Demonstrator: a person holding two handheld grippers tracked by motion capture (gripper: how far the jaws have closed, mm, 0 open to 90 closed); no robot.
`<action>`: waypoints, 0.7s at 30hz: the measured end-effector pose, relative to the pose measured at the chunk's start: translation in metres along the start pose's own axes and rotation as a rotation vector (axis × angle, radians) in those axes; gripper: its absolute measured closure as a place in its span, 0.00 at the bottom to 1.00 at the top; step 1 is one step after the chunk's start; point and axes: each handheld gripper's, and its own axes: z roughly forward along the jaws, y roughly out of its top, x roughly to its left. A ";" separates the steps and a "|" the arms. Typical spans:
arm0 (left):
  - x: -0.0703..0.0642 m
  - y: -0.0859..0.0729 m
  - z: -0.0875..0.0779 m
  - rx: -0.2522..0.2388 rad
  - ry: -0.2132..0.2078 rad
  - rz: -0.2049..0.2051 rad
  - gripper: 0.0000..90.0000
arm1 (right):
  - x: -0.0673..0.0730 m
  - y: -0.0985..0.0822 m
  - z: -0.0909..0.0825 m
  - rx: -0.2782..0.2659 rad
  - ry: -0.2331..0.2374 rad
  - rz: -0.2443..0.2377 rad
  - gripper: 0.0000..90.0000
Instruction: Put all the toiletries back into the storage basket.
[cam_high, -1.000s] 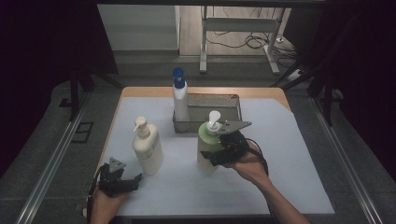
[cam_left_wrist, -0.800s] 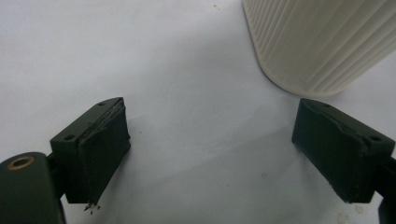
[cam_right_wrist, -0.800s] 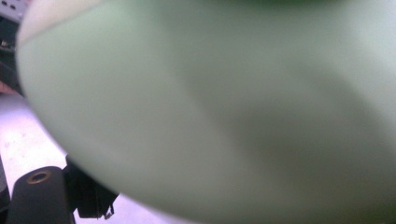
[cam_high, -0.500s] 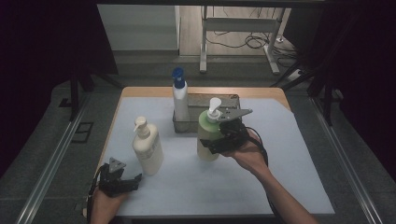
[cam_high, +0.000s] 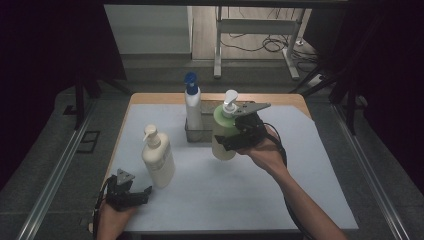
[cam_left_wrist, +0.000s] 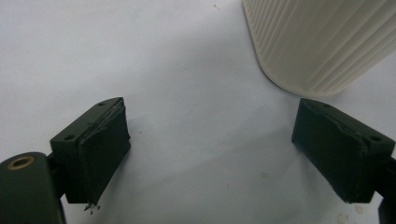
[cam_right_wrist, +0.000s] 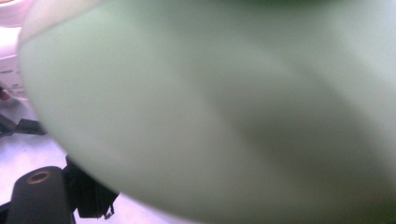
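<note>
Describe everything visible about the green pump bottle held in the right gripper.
The green pump bottle has a rounded pale green body that looks like plastic, lighter toward the base, and a white pump head with its spout pointing right in the high view. It is roughly upright, held above the white table cover just in front of the wire basket. The right gripper clamps its body from the side; in the right gripper view the green surface is close and blurred.

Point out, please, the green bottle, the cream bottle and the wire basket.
green bottle (cam_high: 223, 142), high view, on its lower body left of the right tool.
cream bottle (cam_high: 158, 162), high view, on the middle of its body.
wire basket (cam_high: 199, 136), high view, on its front wall.
</note>
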 end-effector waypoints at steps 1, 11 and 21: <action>0.000 0.000 0.000 0.000 0.000 0.000 0.12 | -0.001 0.002 0.000 0.002 -0.004 0.008 0.14; 0.000 0.000 0.000 -0.002 0.000 0.000 0.12 | -0.015 0.016 0.009 -0.002 -0.051 0.019 0.14; 0.000 0.000 0.000 -0.001 0.000 0.000 0.12 | -0.025 0.021 0.020 0.002 -0.080 0.044 0.14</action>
